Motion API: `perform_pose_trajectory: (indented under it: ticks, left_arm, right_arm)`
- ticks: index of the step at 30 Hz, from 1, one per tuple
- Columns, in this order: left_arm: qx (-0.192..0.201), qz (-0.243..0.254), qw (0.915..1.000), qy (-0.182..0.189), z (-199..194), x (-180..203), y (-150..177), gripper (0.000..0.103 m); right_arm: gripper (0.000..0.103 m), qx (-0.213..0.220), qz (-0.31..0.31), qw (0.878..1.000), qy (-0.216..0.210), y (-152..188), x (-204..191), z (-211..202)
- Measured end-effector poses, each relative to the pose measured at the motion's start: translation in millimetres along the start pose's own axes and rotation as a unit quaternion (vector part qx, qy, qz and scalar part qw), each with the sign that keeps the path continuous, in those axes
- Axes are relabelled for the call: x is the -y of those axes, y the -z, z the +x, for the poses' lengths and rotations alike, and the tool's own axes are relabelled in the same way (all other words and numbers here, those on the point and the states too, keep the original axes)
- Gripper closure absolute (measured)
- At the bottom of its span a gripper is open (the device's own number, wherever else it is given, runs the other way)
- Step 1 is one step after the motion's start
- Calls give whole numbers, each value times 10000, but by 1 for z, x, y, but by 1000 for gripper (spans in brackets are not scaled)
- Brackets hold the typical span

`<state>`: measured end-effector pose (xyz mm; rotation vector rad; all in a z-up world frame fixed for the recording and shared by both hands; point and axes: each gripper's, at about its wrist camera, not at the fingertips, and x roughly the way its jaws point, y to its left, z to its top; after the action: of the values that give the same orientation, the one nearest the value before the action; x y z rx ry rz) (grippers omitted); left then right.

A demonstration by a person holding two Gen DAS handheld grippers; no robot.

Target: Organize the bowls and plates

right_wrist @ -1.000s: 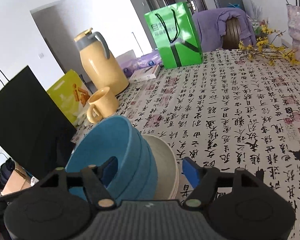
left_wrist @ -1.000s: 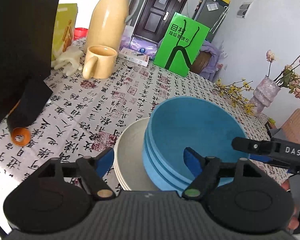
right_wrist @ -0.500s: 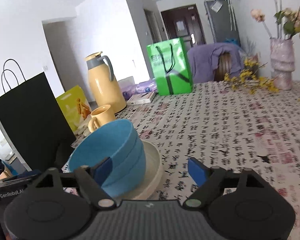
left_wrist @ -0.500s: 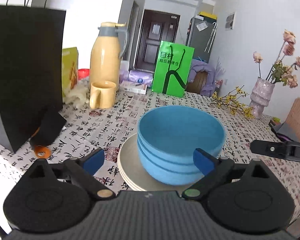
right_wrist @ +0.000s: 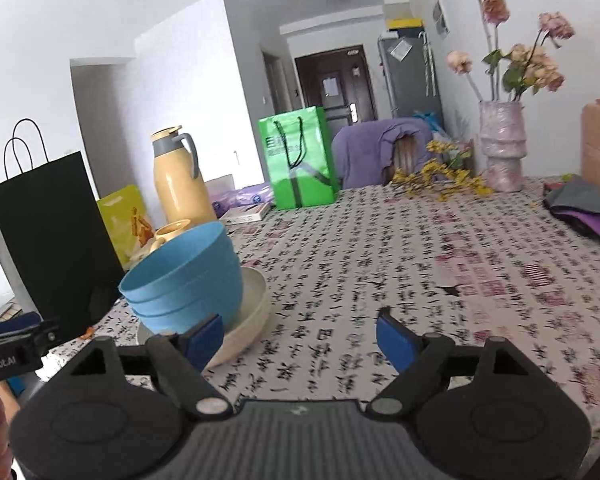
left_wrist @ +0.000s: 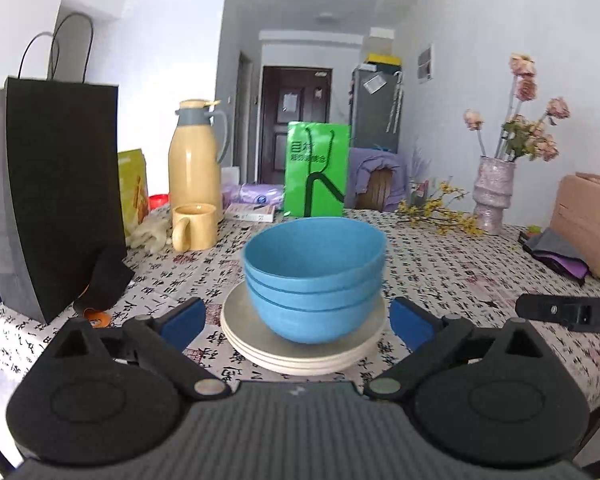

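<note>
Three nested blue bowls [left_wrist: 314,280] stand upright on a stack of cream plates [left_wrist: 300,354] on the calligraphy-print tablecloth [left_wrist: 440,264]. My left gripper [left_wrist: 298,318] faces the stack from the near side. Its jaws are opening, wide of both sides of the bowls, and touch nothing. In the right wrist view the bowls [right_wrist: 184,276] and plates [right_wrist: 252,312] lie to the left. My right gripper [right_wrist: 300,336] is open over bare cloth; its left finger [right_wrist: 204,336] overlaps the plate rim in the picture and grips nothing.
A black paper bag [left_wrist: 60,184] stands at the left, with a yellow thermos [left_wrist: 194,160] and a yellow mug [left_wrist: 194,226] behind. A green bag [left_wrist: 316,168] and a flower vase [left_wrist: 494,196] stand at the back. A pink box [left_wrist: 588,224] sits far right.
Both grippers have drawn back from the bowl stack, where a finger of each reached into the top bowl, and their jaws have widened. The stack has stayed in place.
</note>
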<state>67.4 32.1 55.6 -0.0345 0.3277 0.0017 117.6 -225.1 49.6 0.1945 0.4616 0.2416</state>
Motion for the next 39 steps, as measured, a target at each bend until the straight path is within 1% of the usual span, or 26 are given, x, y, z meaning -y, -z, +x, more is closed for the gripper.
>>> perform_pose_trajectory:
  ticks: [5,9,11,13,16,19,20,21,22,25,26,29,31,34,36,37,39]
  left_arm:
    - [129,55,9999,95,-19,8,15,0]
    - [168,139,9997,142,-33,13,26,0]
    - [137,195,9995,188,-40,15,32,0]
    - [126,263,9994,211,-46,17,37,0]
    - [30,259,9991,326,-55,19,47,0]
    - [-36,189,9995,233,-61,18,53,0]
    - [-8,171,9997,178,-63,18,54,0]
    - [15,141,9998,118,-65,17,55,0]
    - [49,121,9999,88,-68,17,55,0]
    - [133,82,9999,64,-75,13,57,0]
    - [153,69,9998,68,-77,12,58,0]
    - [219,121,9996,89,-82,11,59,0]
    - [280,177,9994,98,-86,13,60,0]
    - [319,184,9993,43,-89,13,62,0]
    - [310,189,9993,0,-91,14,64,0]
    - [321,197,9993,0,-91,14,64,0]
    - [333,210,9992,21,-92,15,64,0]
  right_arm:
    - [18,211,-34,9997,109,16,-1,-25]
    - [16,560,-381,9974,256,26,-10,-44]
    - [15,742,-446,9956,358,32,-14,-51]
    - [15,804,-399,9952,386,38,-15,-57]
    - [15,786,-445,9948,471,50,-18,-65]
    - [14,880,-559,9921,694,61,-20,-79]
    - [12,942,-562,9907,800,63,-20,-83]
    - [7,993,-540,9894,906,65,-18,-88]
    - [6,1060,-472,9882,1004,66,-15,-92]
    - [5,1312,-380,9818,1318,69,-10,-106]
    - [5,1347,-382,9809,1353,69,-8,-108]
    - [5,1264,-558,9814,1331,73,-5,-112]
    - [5,1046,-751,9828,1322,77,-4,-110]
    - [5,806,-766,9856,1270,91,-4,-114]
    - [5,855,-742,9856,1260,97,-7,-121]
    - [4,963,-768,9841,1277,99,-10,-125]
    - [0,1107,-879,9816,1287,101,-15,-130]
